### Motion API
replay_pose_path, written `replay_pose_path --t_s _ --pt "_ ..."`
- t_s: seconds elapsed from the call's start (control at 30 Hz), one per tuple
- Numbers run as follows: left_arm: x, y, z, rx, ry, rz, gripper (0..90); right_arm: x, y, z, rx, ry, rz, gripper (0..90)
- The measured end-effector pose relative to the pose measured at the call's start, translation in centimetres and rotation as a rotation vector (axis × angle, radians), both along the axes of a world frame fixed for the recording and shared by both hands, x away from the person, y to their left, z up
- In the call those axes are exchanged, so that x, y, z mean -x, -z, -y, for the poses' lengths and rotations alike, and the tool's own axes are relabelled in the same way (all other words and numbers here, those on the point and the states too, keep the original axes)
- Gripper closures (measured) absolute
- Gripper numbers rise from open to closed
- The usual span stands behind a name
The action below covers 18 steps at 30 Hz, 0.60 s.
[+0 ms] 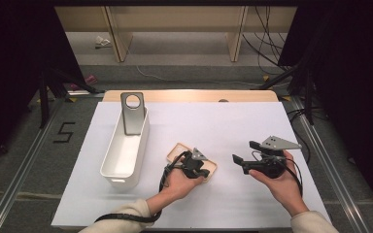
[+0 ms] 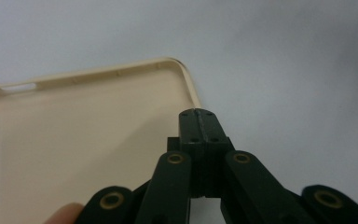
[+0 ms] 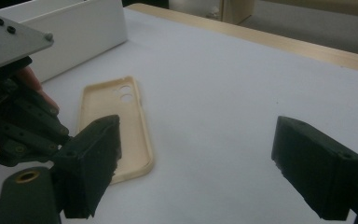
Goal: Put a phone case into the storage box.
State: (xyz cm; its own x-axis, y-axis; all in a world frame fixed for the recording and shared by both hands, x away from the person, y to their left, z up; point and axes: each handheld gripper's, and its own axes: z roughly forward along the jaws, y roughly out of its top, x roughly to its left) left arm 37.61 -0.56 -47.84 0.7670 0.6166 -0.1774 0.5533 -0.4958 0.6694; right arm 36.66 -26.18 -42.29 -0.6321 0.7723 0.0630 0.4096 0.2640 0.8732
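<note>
A beige phone case (image 1: pixel 177 151) (image 2: pixel 84 140) (image 3: pixel 121 116) lies hollow side up on the white table, camera holes at its far end. My left gripper (image 1: pixel 201 171) (image 2: pixel 198 114) sits low at the case's long side near a corner. Its jaws are pressed together, and the case's thin rim runs into the seam between them. The left gripper's body (image 3: pixel 23 126) also appears in the right gripper view, held in a hand. My right gripper (image 1: pixel 246 152) (image 3: pixel 196 140) hovers to the right of the case with its jaws wide apart and nothing between them.
A long white bin (image 1: pixel 108 155) (image 3: pixel 74 32) stands left of the case. A grey metal plate with a round hole (image 1: pixel 133 114) leans upright in its far end. The table's wooden far edge (image 1: pixel 189 95) runs behind, with shelving and cables on the floor beyond.
</note>
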Motion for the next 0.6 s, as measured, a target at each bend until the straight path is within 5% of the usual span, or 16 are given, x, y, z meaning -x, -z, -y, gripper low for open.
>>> replay_pose_path --t_s 0.6 --pt "0.7 -0.4 -1.2 -0.043 0.042 -0.037 89.8 0.0 0.0 0.0 0.000 -0.001 0.000 16.6"
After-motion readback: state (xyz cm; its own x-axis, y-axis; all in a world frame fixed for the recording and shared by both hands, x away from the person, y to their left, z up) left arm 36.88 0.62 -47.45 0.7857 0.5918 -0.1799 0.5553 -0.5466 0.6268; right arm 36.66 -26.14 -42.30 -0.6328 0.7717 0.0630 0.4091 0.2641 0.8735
